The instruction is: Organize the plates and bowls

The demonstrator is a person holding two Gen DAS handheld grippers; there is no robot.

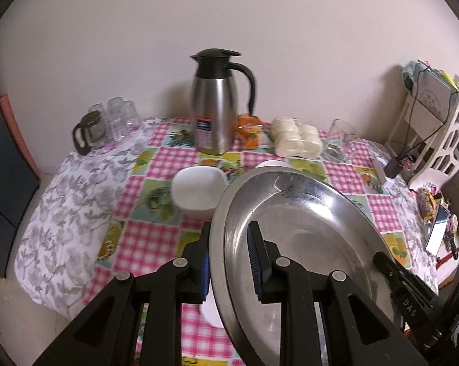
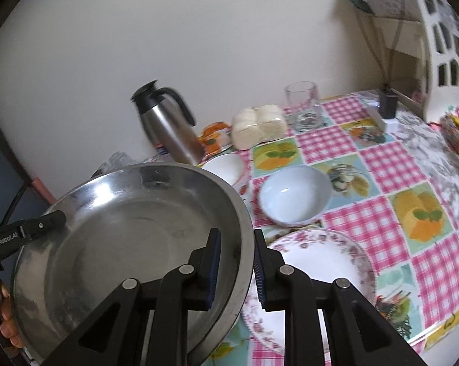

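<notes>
A large steel plate (image 1: pixel 305 228) hangs tilted above the checked tablecloth, held by opposite rims. My left gripper (image 1: pixel 229 238) is shut on its left rim, one pad inside and one outside. My right gripper (image 2: pixel 236 244) is shut on the right rim of the steel plate (image 2: pixel 122 228) in the same way. Each gripper shows in the other's view: the right gripper (image 1: pixel 391 267) and the left gripper (image 2: pixel 57 219). Below lie a deep white bowl (image 2: pixel 293 195), a shallow white bowl (image 2: pixel 223 167) and a floral plate (image 2: pixel 321 259). A white bowl (image 1: pixel 196 189) sits left of the steel plate.
A steel thermos jug (image 1: pixel 214 106) stands at the back by the wall, with packed buns (image 1: pixel 296 137) and an orange packet (image 1: pixel 249 131) beside it. Glasses (image 1: pixel 119 119) cluster at back left, a glass mug (image 2: pixel 304 106) at back right. A white lattice rack (image 1: pixel 443 140) borders the right side.
</notes>
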